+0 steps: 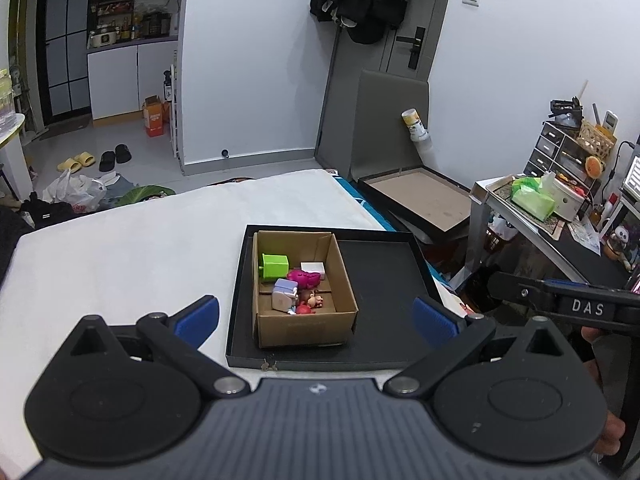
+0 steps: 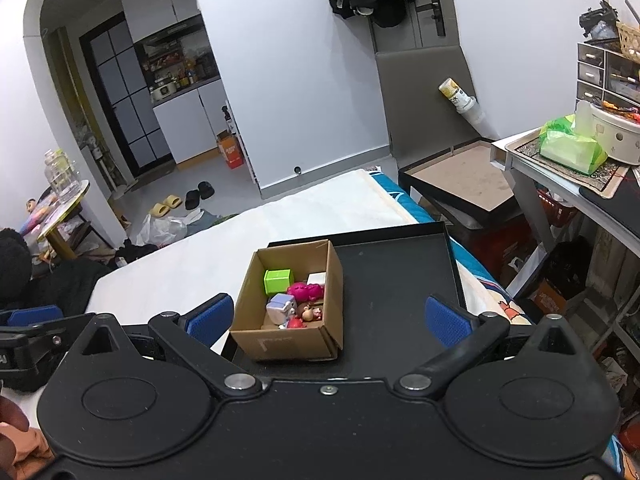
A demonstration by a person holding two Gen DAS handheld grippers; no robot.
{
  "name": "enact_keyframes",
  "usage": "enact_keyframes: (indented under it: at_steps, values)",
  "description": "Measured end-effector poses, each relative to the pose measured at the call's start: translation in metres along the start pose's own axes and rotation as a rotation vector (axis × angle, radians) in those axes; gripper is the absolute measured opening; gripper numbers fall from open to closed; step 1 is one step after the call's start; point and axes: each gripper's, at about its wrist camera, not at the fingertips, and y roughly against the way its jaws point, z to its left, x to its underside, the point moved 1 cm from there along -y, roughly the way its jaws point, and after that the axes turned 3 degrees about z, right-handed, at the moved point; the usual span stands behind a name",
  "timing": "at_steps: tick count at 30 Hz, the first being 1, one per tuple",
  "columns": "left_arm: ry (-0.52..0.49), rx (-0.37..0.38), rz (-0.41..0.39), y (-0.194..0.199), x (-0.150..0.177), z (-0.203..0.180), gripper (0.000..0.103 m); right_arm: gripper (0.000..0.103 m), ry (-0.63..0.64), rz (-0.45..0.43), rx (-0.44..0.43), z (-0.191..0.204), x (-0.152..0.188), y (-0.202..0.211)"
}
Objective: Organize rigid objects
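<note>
**Toys boxed, tray side bare**

From where I sat, the sorting looked close to done. Every small item I could find lay inside the box point(image 1: 304, 280), which stood in the left half of the tray point(image 1: 384, 280), centre of both views, on the white bed point(image 1: 120, 240). The right half of the tray was bare, and I saw nothing loose on the bed around it. I judged that little was left beyond tidying inside the box.

Counted: one box, one tray. In the box, one green cube point(image 1: 276, 266), one white block point(image 1: 313, 267), one pink toy point(image 1: 305, 278), one lilac cube point(image 1: 284, 294), and a cluster of small red and brown figures point(image 1: 310, 304), too tangled to number.

My left gripper point(image 1: 316, 316) and right gripper point(image 2: 326, 316) both hung short of the box, jaws wide, holding nothing.
</note>
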Motion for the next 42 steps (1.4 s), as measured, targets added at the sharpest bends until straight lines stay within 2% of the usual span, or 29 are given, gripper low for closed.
enact_keyframes:
  at_steps: [13,42]
  values:
    - [0.010,-0.011,-0.006,0.008,0.009,0.002,0.102,0.103,-0.011,0.015,-0.012,-0.003,0.010,0.014]
    - [0.019,-0.014,-0.007,0.011,0.019,0.005,0.102,0.103,0.017,-0.014,-0.077,0.008,0.020,0.029]
